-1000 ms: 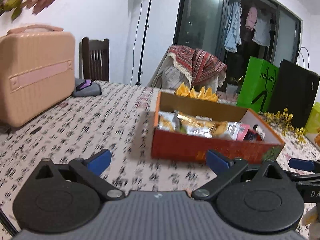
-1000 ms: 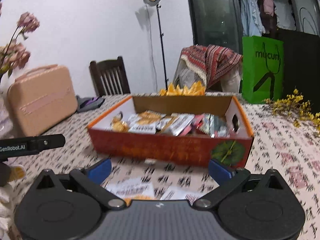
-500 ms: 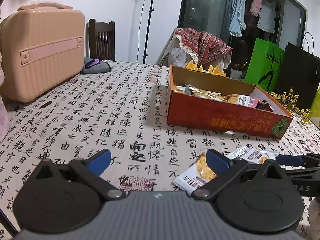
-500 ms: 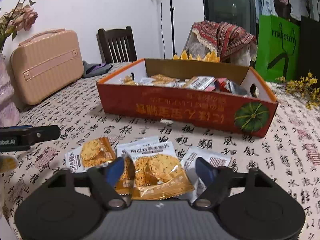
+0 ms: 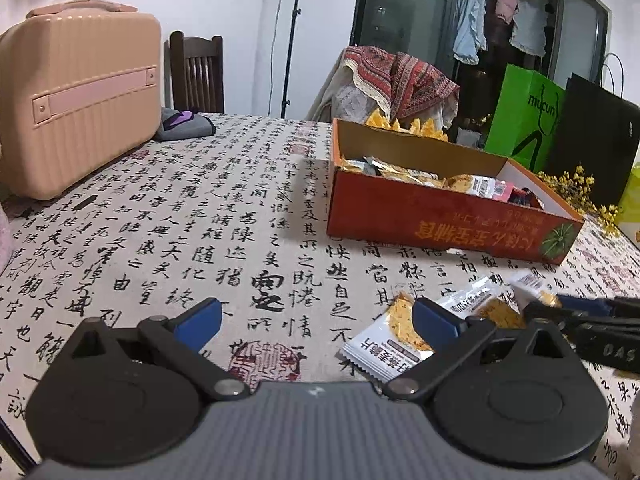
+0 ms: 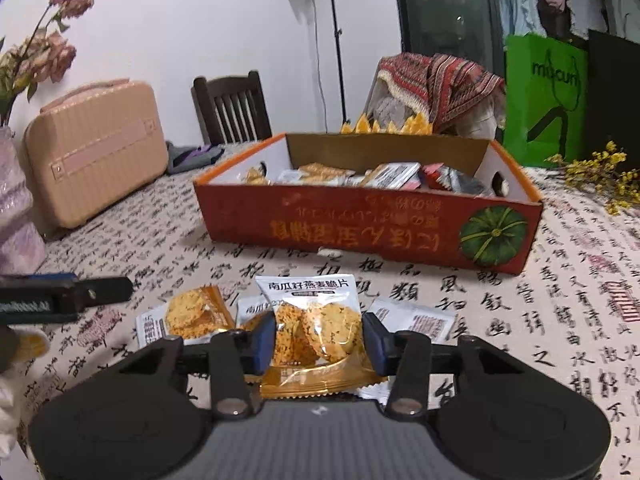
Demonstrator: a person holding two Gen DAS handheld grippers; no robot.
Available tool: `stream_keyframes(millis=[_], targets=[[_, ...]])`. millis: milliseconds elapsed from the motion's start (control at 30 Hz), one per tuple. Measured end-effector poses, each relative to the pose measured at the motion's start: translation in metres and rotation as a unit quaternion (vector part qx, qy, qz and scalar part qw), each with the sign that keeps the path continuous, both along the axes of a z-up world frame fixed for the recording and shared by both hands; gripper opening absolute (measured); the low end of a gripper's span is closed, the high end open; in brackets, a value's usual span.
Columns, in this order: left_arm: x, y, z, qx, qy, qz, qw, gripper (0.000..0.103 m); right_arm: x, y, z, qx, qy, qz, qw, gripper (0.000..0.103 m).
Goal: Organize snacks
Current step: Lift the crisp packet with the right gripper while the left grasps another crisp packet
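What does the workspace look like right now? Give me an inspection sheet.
Surface: table under a calligraphy-print cloth.
Job's things: open orange box part-filled with snack packets; four or so loose packets in front of it, one cracker packet on top.
Clutter: pink case, grey pouch, yellow flower sprigs, vase of dried roses.
Grippers: right tongs have just been closing, pads against the cracker packet's sides; left tongs open, nothing between them.
Cables: one down the lamp stand.
Surroundings: dark chair, draped chair, green bag, black bag, hanging clothes.
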State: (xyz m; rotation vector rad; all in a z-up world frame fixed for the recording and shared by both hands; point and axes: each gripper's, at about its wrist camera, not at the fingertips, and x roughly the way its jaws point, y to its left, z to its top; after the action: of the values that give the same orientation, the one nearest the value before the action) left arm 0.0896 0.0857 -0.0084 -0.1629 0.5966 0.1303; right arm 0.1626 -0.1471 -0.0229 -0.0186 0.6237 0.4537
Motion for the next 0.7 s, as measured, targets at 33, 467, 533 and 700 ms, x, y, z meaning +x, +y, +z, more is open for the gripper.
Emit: stream_keyframes(millis=[33,467,533,700], targets=[[0.001,-0.002,-0.001,0.001,0.002,-0.004,1.0000,0.103,-0.002,-0.003,0.002,0.001,-0.006,-0.004,1.000,0.045],[0.022,-0.038,-0.014,0.034,0.044,-0.084,0.9949,0.103,-0.014,-0.048,0.005,0.017,-0.028,-0.071,0.997,0.045],[0.025,-0.042,-0.015,0.037,0.047,-0.091,0.9941,0.103,-0.015,-0.054,0.005,0.021,-0.028,-0.078,0.996,0.045],[0.032,-0.047,-0.018,0.043,0.060,-0.097,0.9925,0.103,-0.016,-0.067,0.003,0.028,-0.029,-0.093,0.995,0.045]])
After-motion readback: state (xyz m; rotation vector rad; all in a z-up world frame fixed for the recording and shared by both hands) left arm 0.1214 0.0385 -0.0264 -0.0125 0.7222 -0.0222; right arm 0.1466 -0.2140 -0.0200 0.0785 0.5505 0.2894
